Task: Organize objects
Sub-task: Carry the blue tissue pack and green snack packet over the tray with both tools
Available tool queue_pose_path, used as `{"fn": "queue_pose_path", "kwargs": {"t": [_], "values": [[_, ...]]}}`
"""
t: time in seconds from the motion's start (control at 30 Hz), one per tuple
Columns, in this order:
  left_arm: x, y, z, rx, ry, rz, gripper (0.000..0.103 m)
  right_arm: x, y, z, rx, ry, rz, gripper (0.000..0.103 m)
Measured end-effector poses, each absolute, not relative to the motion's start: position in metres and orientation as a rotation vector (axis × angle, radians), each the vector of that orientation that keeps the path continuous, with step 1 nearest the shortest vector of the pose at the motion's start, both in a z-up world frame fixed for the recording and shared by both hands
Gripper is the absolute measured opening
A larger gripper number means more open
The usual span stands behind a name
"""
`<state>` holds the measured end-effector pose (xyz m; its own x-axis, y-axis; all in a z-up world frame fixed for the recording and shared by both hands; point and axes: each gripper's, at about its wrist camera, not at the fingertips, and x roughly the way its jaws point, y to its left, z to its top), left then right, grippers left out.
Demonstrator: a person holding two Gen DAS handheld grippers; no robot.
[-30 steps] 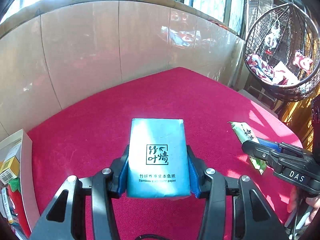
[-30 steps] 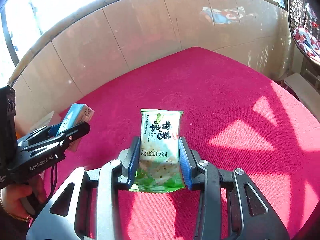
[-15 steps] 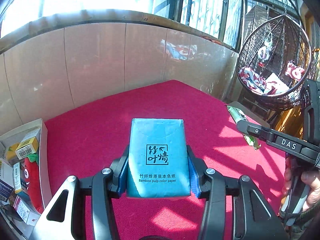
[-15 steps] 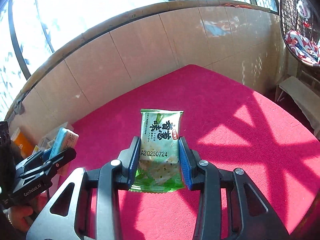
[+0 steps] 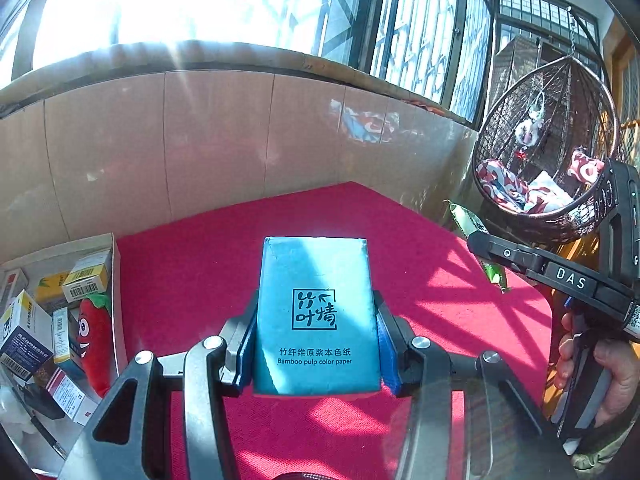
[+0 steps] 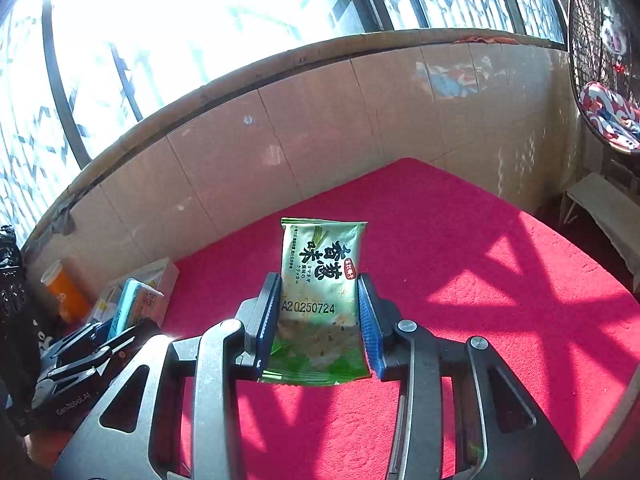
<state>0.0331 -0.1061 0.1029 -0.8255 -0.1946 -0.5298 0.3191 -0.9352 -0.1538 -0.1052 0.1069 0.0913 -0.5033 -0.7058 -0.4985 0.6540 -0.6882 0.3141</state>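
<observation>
My left gripper [image 5: 316, 332] is shut on a blue tissue pack [image 5: 316, 312] printed "Bamboo pulp color paper", held up above the red tablecloth [image 5: 192, 280]. My right gripper [image 6: 318, 312] is shut on a green cracker packet [image 6: 320, 276], also lifted off the cloth. In the left wrist view the right gripper [image 5: 476, 240] appears at the right with the green packet [image 5: 466, 218] sticking out, a hand below it. In the right wrist view the left gripper [image 6: 124, 330] shows at the lower left with the blue pack [image 6: 132, 308] edge-on.
A white box [image 5: 114, 280] at the table's left edge holds several small cartons and a red strawberry plush [image 5: 94, 336]. An orange bottle [image 6: 66, 290] stands beyond it. A tiled wall borders the far side; a hanging wicker chair [image 5: 552, 152] is off to the right.
Both grippers have risen with their items still gripped. The left view has swung so the box of cartons shows more fully, and more window now appears above the wall.
</observation>
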Motion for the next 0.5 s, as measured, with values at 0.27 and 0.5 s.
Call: {"fn": "queue_pose_path", "kwargs": {"t": [0.27, 0.5], "values": [[0.051, -0.108, 0.11, 0.717, 0.36, -2.742, 0.049, -0.089, 0.1, 0.102, 0.76, -0.09, -2.178, 0.037], [0.07, -0.111, 0.115, 0.678, 0.38, -2.732, 0.049, -0.074, 0.09, 0.11, 0.738, -0.063, -2.156, 0.037]]}}
